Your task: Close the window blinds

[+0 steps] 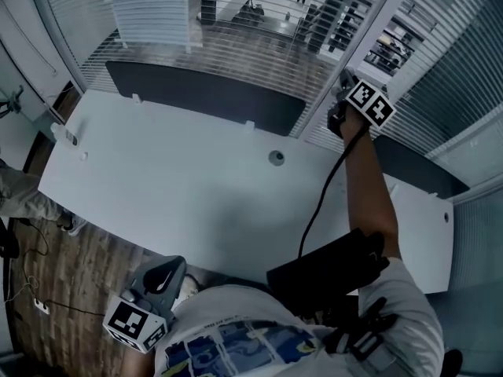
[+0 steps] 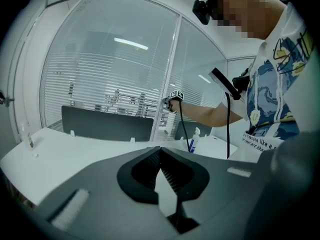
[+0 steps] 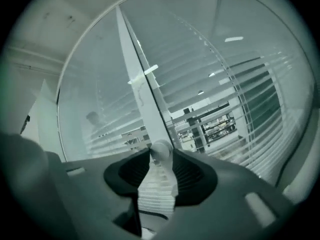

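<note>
Here the right gripper [image 1: 344,81] is held out across the white rectangular desk [image 1: 173,187] at the white window post [image 1: 381,18], jaws clamped on a small round white knob [image 3: 161,149]. On both sides of it the white slatted blinds [image 1: 153,22] are hung, slats partly open. The left gripper [image 2: 160,150] is held low, jaws together and empty.

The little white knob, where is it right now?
In the middle of the right gripper view, the white knob sits between the right gripper fingers, just in front of the white window post, with blinds on both sides.
</note>
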### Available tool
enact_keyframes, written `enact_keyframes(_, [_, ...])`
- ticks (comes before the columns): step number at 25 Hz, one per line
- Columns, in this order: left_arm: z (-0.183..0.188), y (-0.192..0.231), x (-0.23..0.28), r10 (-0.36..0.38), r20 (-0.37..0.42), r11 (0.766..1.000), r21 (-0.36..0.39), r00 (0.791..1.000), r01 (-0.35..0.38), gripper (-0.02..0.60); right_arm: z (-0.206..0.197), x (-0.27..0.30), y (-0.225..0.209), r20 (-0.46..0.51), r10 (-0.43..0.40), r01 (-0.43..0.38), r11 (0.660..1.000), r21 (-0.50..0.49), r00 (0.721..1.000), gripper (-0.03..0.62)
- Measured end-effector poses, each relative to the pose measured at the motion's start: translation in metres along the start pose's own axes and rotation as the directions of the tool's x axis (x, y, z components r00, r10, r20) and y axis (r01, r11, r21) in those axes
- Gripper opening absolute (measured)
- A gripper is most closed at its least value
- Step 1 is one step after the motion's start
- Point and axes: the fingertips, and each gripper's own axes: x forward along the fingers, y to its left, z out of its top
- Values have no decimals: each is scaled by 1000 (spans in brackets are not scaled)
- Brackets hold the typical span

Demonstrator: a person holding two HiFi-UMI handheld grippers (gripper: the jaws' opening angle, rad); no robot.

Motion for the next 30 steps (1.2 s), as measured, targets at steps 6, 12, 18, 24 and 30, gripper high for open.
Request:
enact_keyframes(6, [2, 4, -5, 9, 3, 1000, -6, 1000, -9, 5, 2, 7, 5, 0, -3, 3, 986, 166, 1000, 132])
enact_keyframes(12, [-3, 4, -6, 29, 9, 1000, -12, 1000, -28, 5, 4, 9, -8, 6, -21, 18, 950, 312, 1000, 126])
enact_keyframes(18, [-3, 4, -4, 32, 7, 999, -15, 999, -32, 5, 2, 9, -11, -28, -105, 107, 992, 67, 994, 124])
enact_keyframes(24, [-6, 11, 1, 24, 13, 1000, -20, 1000, -24, 5, -3, 15, -6, -47, -205, 183, 940, -286, 978, 123])
enact_keyframes(30, [-10, 15, 2, 13, 8, 999, -31, 1000, -13, 5, -8, 18, 8, -23, -264, 191, 752, -631, 964, 123])
